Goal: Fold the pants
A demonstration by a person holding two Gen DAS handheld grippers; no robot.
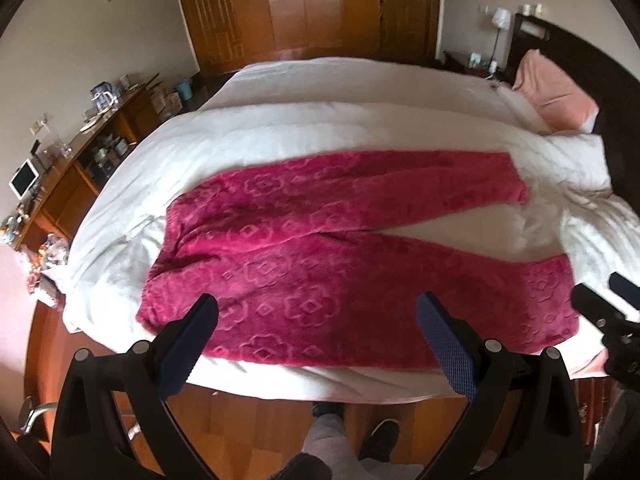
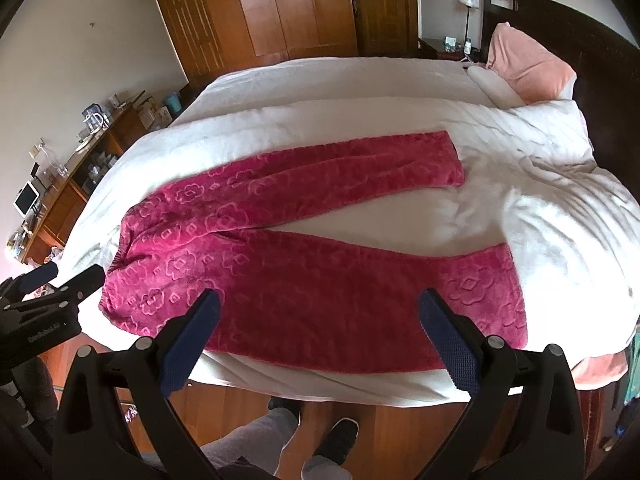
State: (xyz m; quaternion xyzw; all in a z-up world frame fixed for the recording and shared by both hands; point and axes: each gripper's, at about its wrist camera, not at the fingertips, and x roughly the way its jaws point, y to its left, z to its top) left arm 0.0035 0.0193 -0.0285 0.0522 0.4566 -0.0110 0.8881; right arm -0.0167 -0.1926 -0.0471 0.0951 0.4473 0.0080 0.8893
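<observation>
Magenta fleece pants (image 1: 312,248) (image 2: 280,264) with an embossed flower pattern lie flat on a white bed, waistband to the left, both legs spread apart toward the right. My left gripper (image 1: 318,310) hovers open above the near leg, close to the bed's front edge, nothing between its fingers. My right gripper (image 2: 320,308) hangs open over the same near leg, also empty. In the left wrist view the right gripper (image 1: 604,300) shows at the right edge by the near cuff. The left gripper (image 2: 60,280) appears at the left edge of the right wrist view, near the waistband.
The white duvet (image 2: 540,200) bunches up at the right, with a pink pillow (image 2: 524,68) and dark headboard (image 2: 580,40) behind. A cluttered wooden desk (image 1: 72,168) stands left, a wardrobe (image 2: 272,8) at the back. A person's feet (image 2: 332,436) stand on the wooden floor by the bed.
</observation>
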